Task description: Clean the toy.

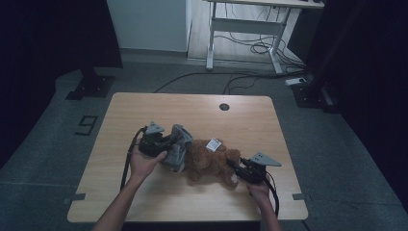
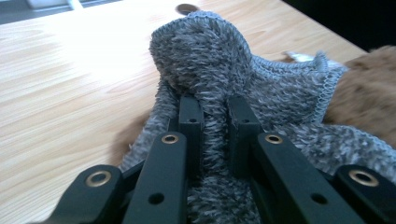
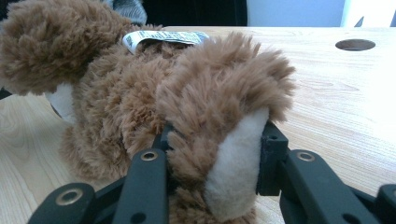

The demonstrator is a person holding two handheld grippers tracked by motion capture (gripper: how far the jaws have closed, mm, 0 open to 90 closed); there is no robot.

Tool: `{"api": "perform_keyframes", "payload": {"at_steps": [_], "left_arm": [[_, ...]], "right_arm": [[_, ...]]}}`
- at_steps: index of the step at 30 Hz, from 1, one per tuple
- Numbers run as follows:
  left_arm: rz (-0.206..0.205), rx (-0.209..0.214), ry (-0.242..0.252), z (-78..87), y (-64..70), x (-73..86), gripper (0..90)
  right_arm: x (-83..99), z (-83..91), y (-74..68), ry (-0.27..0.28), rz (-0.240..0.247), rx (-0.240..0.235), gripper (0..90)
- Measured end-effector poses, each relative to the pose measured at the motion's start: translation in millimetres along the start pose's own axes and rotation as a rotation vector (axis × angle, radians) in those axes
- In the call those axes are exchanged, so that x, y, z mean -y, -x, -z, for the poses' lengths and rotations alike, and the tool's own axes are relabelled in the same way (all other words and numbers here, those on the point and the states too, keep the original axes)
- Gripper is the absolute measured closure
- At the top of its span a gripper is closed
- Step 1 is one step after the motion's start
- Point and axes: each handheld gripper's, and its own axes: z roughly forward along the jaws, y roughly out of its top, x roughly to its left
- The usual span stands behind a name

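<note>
A brown plush toy (image 1: pixel 210 162) lies on the wooden table (image 1: pixel 144 113), with a white label (image 1: pixel 213 144) on its back. A grey knitted garment (image 1: pixel 177 147) covers its left end. My left gripper (image 1: pixel 169 143) is shut on a fold of that grey knit (image 2: pixel 210 79), its jaws pinching the fabric between them. My right gripper (image 1: pixel 234 167) is shut on one of the toy's legs, a brown limb with a cream sole (image 3: pixel 233 163) squeezed between the jaws. The plush body (image 3: pixel 116 93) and label (image 3: pixel 163 37) lie beyond it.
A round cable hole (image 1: pixel 224 107) sits near the table's far edge. Bare wood stretches across the far and left parts of the table. Beyond it stand a white desk frame (image 1: pixel 245 29) and loose cables (image 1: pixel 250 72) on the floor.
</note>
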Motion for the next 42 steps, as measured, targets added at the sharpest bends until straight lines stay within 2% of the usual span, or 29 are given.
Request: {"api": "perform_keyframes", "payload": {"at_steps": [4, 8, 14, 17, 21, 26, 29, 32, 33, 35, 37, 42], "left_arm": [[0.027, -0.028, 0.000, 5.9, -12.8, 13.8, 78.8], [0.024, -0.058, -0.011, 7.8, -17.9, 22.7, 78.9], [0.068, -0.050, -0.037, 8.9, -29.3, 29.8, 78.9], [0.068, -0.052, -0.033, 12.5, -33.0, 23.0, 78.6], [0.031, -0.059, -0.011, 13.2, -26.0, 0.0, 78.4], [-0.017, -0.042, 0.021, 2.8, -4.4, -35.5, 78.3], [-0.035, -0.022, -0.017, -14.4, 7.6, -44.3, 78.3], [-0.048, 0.001, -0.101, -35.2, 13.8, -39.1, 78.3], [-0.049, 0.000, -0.113, -39.3, 14.3, -35.8, 78.2], [-0.030, 0.004, -0.105, -43.5, 12.4, -25.3, 78.5], [-0.016, 0.016, -0.098, -41.6, 10.8, -17.4, 78.9], [-0.060, 0.014, -0.080, -28.9, 20.7, -2.0, 79.3]], "right_arm": [[-0.1, -0.4, -0.2, 0.000, 0.001, -0.002, 63.8], [-0.3, -0.9, -0.6, -0.001, 0.004, -0.001, 63.9], [-0.2, -1.0, -0.5, -0.002, 0.000, -0.003, 63.9], [-0.2, -1.0, -0.4, -0.004, 0.006, -0.002, 63.9], [0.0, -1.2, -1.0, -0.008, 0.022, 0.005, 63.9], [0.0, -0.5, -1.8, -0.010, 0.028, 0.003, 63.9], [0.2, -0.3, -1.3, -0.008, 0.030, 0.000, 63.9], [0.1, 0.4, -1.4, -0.009, 0.028, -0.003, 63.8], [-0.1, 0.8, -1.3, -0.008, 0.031, -0.007, 63.6], [-0.4, 1.7, -1.4, -0.008, 0.028, -0.013, 62.6], [-1.3, 2.5, -1.8, -0.004, 0.020, -0.014, 58.0], [-13.2, 12.5, -1.6, 0.013, -0.008, -0.019, 38.7]]}}
